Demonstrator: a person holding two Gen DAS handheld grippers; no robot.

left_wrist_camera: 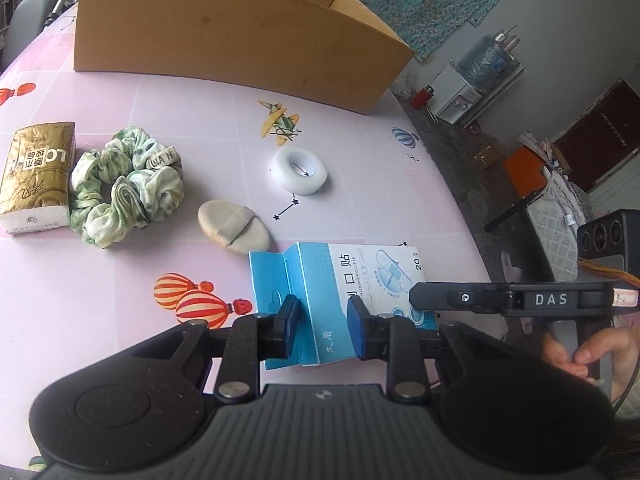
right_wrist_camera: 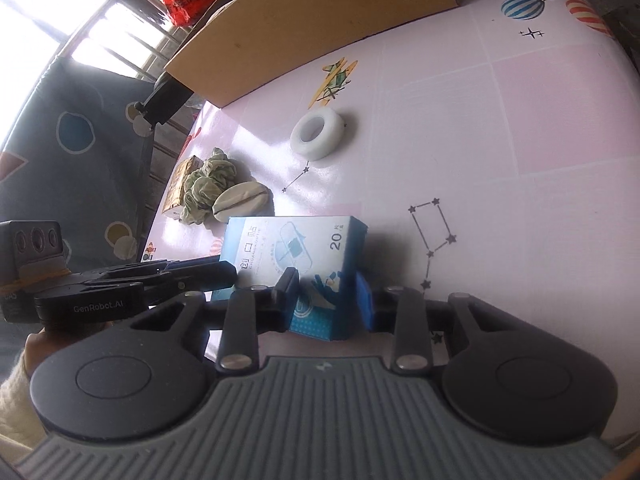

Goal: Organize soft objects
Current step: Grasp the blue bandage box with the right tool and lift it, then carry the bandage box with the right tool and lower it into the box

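A blue and white bandage box (left_wrist_camera: 376, 272) stands on the pink tablecloth with one end flap open. My left gripper (left_wrist_camera: 324, 320) is shut on its narrow body, a blue pad on each side. My right gripper (right_wrist_camera: 326, 300) is shut on the other end of the same box (right_wrist_camera: 288, 248), and its fingers reach in from the right in the left wrist view. Beyond the box lie a beige powder puff (left_wrist_camera: 234, 226), a green and white scrunchie (left_wrist_camera: 126, 186), a gold tissue pack (left_wrist_camera: 36, 176) and a white tape roll (left_wrist_camera: 300, 170).
An open cardboard box (left_wrist_camera: 224, 36) stands at the far side of the table, also seen in the right wrist view as the cardboard box (right_wrist_camera: 320, 24). The table edge (left_wrist_camera: 452, 184) drops off to the right, onto a cluttered floor. A person's hand (left_wrist_camera: 584, 356) holds the right gripper's handle.
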